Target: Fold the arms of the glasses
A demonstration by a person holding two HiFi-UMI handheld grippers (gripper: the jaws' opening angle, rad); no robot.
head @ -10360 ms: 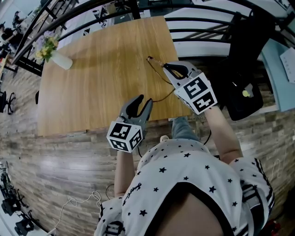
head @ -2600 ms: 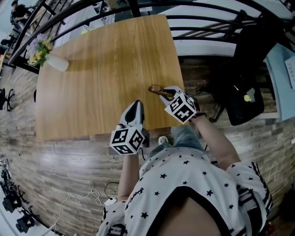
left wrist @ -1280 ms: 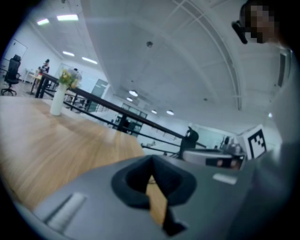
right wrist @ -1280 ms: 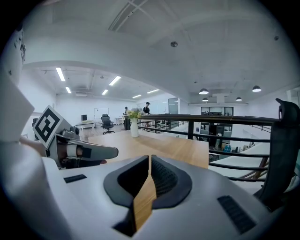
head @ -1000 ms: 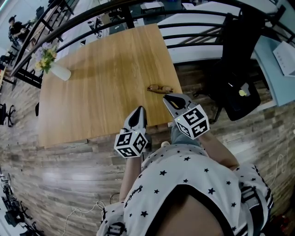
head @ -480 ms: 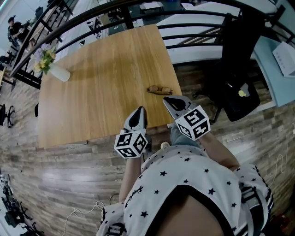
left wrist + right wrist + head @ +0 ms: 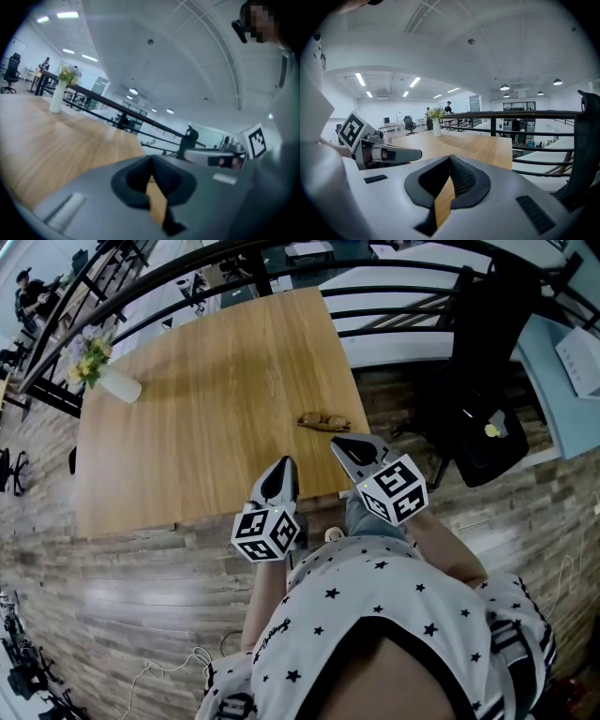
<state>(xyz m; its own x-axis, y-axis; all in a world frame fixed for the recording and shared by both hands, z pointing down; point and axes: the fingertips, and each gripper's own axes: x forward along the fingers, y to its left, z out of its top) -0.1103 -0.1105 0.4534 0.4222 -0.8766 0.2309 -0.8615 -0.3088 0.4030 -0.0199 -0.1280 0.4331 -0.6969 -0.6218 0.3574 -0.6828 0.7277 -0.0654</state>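
The glasses (image 7: 324, 422) lie on the table (image 7: 206, 399) near its right edge, vase (image 7: 122, 387) far left.

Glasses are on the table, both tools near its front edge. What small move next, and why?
Probably draw both tools clear and stop: the glasses lie compact on the table, arms apparently folded in, and the left tool and right tool are shut, empty, short of them.

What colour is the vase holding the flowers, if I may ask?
The vase is plain white, and the left gripper view shows it best.

Grey left tongs (image 7: 283, 463), right tongs (image 7: 337, 441); white starred shirt (image 7: 375, 610).
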